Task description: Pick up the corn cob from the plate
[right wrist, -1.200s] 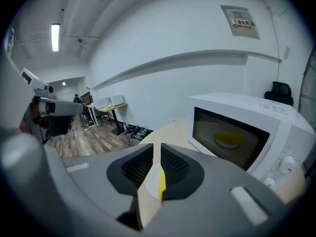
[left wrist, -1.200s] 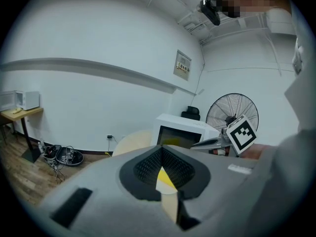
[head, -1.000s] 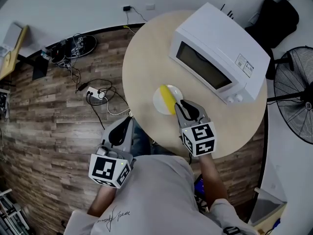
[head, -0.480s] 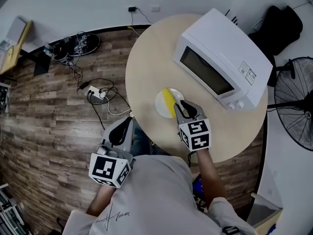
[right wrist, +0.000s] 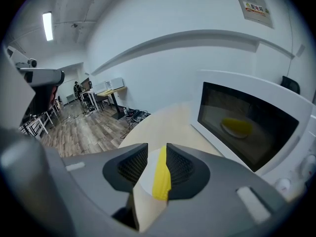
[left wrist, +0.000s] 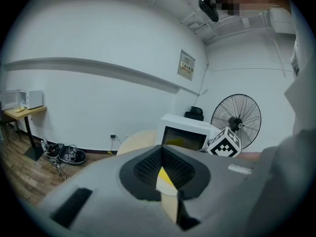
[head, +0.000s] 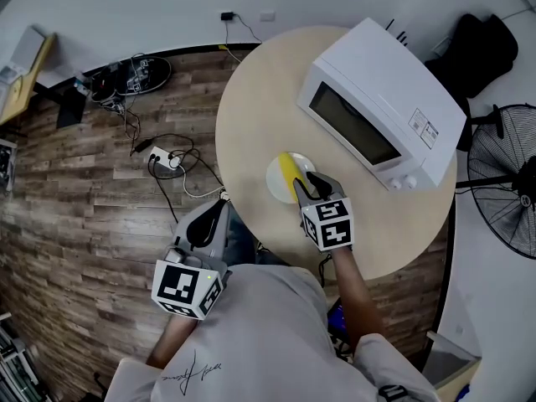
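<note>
- The corn cob (head: 289, 171) is lying across the white plate (head: 275, 184), which is sitting on the round tabletop (head: 251, 115) just in front of the white microwave (head: 381, 99).
- The right gripper (head: 311, 184) is pointing down over the cob's near end. Its fingers have just been opening and are standing partly apart, with the cob showing in the gap, close along one finger but not squeezed.
- The left gripper (head: 219, 207) is hanging beyond the tabletop's near edge, above the wooden floor (head: 92, 182), with its fingers meeting on nothing.
</note>
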### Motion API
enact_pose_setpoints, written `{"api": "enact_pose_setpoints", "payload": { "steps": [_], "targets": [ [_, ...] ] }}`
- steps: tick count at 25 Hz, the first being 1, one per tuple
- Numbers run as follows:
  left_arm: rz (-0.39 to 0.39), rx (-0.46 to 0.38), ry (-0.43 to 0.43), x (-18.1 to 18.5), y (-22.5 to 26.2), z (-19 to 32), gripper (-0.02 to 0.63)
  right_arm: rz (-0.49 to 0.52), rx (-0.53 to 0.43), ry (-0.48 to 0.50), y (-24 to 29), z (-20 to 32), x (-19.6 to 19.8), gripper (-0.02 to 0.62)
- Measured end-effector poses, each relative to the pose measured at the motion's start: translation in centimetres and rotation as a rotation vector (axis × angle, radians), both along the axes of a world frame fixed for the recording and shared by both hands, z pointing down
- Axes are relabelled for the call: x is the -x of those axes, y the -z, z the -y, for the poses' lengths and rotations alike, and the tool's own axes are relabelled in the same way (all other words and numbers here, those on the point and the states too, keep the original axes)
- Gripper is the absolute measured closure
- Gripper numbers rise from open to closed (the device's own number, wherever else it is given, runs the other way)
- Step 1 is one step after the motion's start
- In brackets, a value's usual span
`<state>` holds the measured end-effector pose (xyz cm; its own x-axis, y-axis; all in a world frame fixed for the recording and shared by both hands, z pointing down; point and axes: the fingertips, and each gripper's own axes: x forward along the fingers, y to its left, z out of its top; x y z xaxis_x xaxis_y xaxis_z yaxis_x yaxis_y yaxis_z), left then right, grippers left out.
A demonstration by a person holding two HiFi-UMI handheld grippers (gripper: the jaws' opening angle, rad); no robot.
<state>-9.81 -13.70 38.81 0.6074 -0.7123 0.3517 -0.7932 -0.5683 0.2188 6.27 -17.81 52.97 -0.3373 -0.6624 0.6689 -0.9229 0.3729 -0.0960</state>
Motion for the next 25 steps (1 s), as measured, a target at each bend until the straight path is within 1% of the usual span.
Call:
{"api": "enact_pose_setpoints", "payload": {
  "steps": [6, 19, 25],
  "targets": [
    [-0.013, -0.002, 0.006, 0.3, 0.3, 0.2, 0.612, -0.012, 0.035, 0.001, -1.3, 0.3, 0.1, 0.449],
    [-0.010, 0.007, 0.027, 1.2, 0.0, 0.6, 0.612, -0.028, 0.116, -0.002, -4.7, 0.7, -0.1, 0.425],
    [-0.014, 0.014, 0.038, 1.5, 0.1, 0.8, 0.612, -0.033, 0.135, 0.020, -5.5, 0.9, 0.4, 0.416]
  ]
}}
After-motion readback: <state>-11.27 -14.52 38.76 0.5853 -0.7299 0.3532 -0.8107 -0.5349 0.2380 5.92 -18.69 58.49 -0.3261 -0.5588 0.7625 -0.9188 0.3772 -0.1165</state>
